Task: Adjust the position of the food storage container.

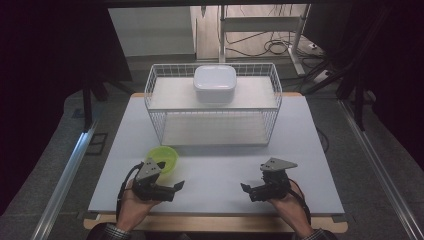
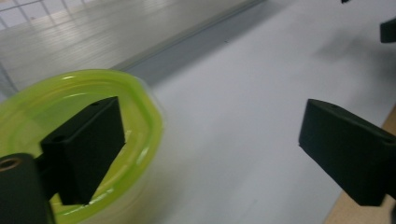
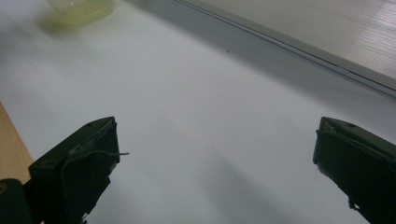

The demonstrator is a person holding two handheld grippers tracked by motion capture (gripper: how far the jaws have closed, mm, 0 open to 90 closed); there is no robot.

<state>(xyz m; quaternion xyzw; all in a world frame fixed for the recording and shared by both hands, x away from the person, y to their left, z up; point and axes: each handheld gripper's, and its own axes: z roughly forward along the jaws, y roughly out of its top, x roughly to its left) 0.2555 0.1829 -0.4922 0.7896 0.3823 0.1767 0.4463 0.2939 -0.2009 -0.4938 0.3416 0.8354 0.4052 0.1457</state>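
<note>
Here, a person sits at a pale grey surface (image 1: 215, 175), each hand holding a black two-fingered gripper low over its near edge. A small, round, translucent lime-green plastic bowl (image 1: 162, 158) sits on the surface toward the near left, just in front of a white wire basket (image 1: 160, 125), and it looks empty. The left gripper (image 1: 178, 185) lies just beside the bowl on its near side, pointing toward the middle of the surface. In the left gripper view its fingers (image 2: 86, 149) stand wide apart, one of them over the bowl's (image 2: 42, 107) rim and the other over bare surface; whether that finger touches the bowl cannot be told, and nothing is gripped. The right gripper (image 1: 244, 188) is well apart from the bowl, at the near right, pointing back toward the left one. Its fingers (image 3: 79, 172) are also spread wide over bare surface, with nothing between them. Inside the wire basket, toward the back, rests a white rectangular plastic container with a closed lid (image 1: 215, 82); its contents are hidden.
</note>
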